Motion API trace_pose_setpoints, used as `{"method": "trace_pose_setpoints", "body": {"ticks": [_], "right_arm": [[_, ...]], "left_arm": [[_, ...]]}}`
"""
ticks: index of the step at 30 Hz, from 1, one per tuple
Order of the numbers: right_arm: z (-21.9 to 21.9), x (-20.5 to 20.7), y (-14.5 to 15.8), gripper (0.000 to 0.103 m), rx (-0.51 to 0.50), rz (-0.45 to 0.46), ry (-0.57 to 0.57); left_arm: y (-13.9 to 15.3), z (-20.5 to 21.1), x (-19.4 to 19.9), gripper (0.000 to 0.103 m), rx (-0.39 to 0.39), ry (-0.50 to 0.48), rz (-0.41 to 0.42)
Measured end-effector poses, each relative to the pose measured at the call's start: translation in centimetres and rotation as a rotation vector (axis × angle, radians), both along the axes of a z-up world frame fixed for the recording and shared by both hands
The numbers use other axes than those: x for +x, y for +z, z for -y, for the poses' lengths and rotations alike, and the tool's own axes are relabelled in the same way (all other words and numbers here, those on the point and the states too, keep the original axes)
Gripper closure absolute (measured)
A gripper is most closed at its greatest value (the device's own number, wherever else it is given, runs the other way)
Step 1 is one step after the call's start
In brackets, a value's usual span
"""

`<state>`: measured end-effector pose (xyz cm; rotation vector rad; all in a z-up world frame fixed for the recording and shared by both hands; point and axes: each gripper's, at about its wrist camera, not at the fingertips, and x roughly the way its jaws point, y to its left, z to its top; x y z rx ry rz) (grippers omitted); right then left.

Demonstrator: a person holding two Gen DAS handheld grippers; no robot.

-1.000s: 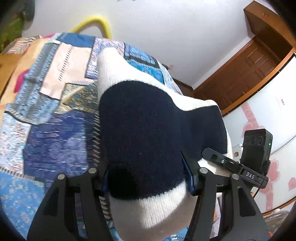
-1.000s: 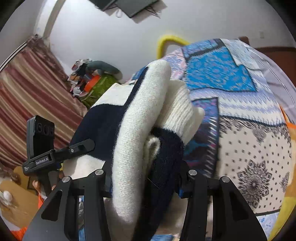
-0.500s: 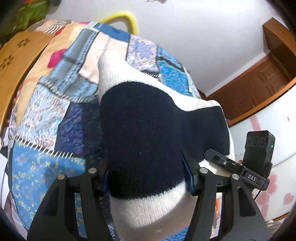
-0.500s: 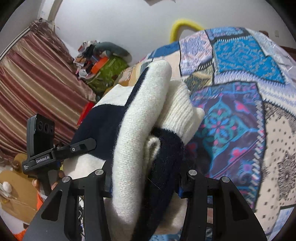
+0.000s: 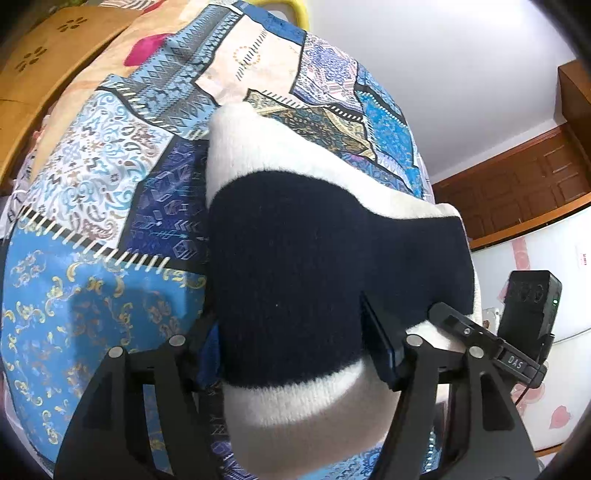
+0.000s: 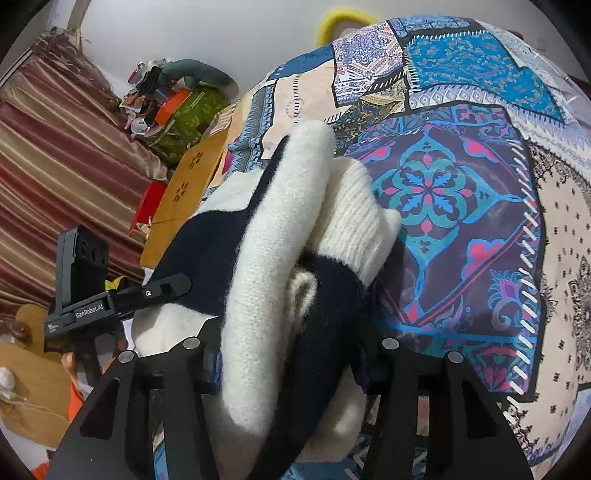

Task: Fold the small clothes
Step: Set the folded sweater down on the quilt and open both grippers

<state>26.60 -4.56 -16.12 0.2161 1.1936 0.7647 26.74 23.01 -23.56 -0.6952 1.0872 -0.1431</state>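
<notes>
You hold the folded navy and cream sweater (image 5: pixel 295 280) with both tools over the patchwork bedspread (image 5: pixel 110 206). In the left wrist view the left gripper (image 5: pixel 291 354) has the bundle between its two fingers at the bottom centre, and its jaws have just been opening a little; the right pad (image 5: pixel 380 354) now stands slightly away from the wool, so the pinch looks loosened. In the right wrist view the right gripper (image 6: pixel 291 369) has the thick rolled edge of the sweater (image 6: pixel 280 266) between its fingers; these jaws have also just been opening, yet the knit still fills the gap. Compared with one second ago, the bedspread fills much more of both frames and the white wall (image 5: pixel 461 74) takes less. The yellow hoop (image 6: pixel 343 18) now sits at the top edge.
</notes>
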Motion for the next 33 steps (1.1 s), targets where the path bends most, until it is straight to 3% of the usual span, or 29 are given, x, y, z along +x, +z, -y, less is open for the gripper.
{"method": "trace_pose_setpoints", "body": {"ticks": [6,12,20,26,33], "right_arm": [[0.7,-1.3,1.9,0.051,-0.038,0.071,-0.011],[2.2,-3.2,6.3,0.051,-0.055,0.237,-0.029],[2.2,-8.9,14.8,0.051,-0.027,0.583,-0.027],[2.6,-13.8,19.4,0.051,0.045,0.776,-0.057],[3.3,-18.5,22.5,0.051,0.097,0.923,-0.099]], "left_arm": [[1.5,-1.5,-1.6,0.036,0.07,0.037,0.028],[5.2,-1.5,-3.7,0.036,0.2,0.068,0.108],[15.1,2.8,-8.4,0.036,0.428,0.069,0.387],[21.7,6.2,-13.4,0.036,0.537,0.092,0.615],[25.5,9.9,-19.1,0.036,0.647,0.15,0.809]]}}
